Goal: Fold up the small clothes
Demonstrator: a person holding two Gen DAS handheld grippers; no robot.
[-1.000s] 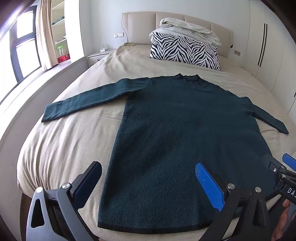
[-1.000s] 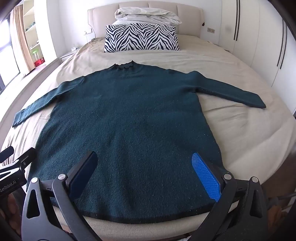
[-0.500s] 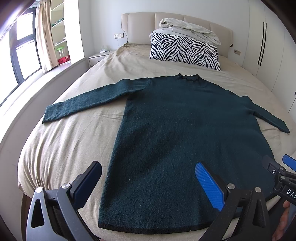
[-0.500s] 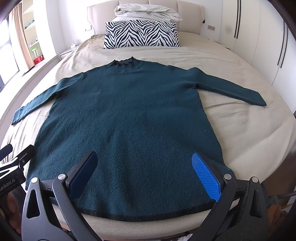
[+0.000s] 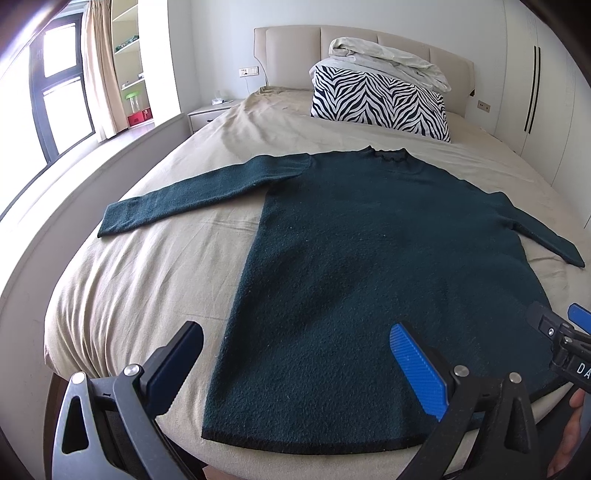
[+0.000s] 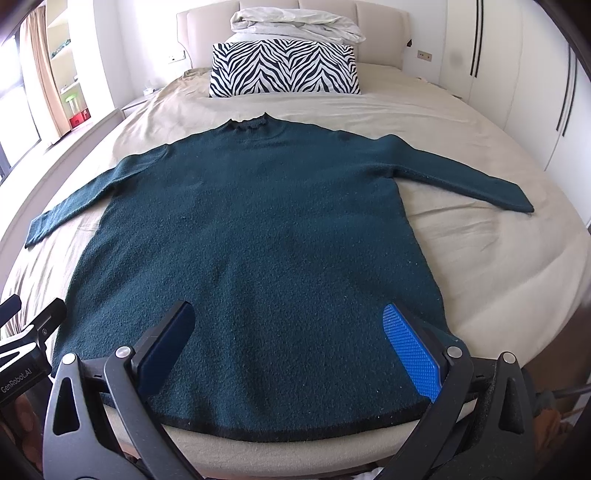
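A dark green long-sleeved sweater (image 5: pixel 369 258) lies flat on the beige bed (image 5: pixel 147 266), collar toward the headboard, both sleeves spread out; it fills the right wrist view (image 6: pixel 258 240). My left gripper (image 5: pixel 295 365) is open and empty, above the hem at the sweater's left side. My right gripper (image 6: pixel 288 347) is open and empty, above the hem toward its right side. Each gripper shows at the edge of the other's view: the right one in the left wrist view (image 5: pixel 561 339), the left one in the right wrist view (image 6: pixel 26 332).
A zebra-striped pillow (image 5: pixel 380 103) with a crumpled white duvet (image 5: pixel 388 62) on top sits at the padded headboard (image 6: pixel 373 33). A bedside table (image 5: pixel 210 114) and window are at the left. White wardrobe doors (image 6: pixel 517 74) stand at the right.
Both grippers have edged slightly forward over the hem; the sweater has not moved and both jaws stay open.
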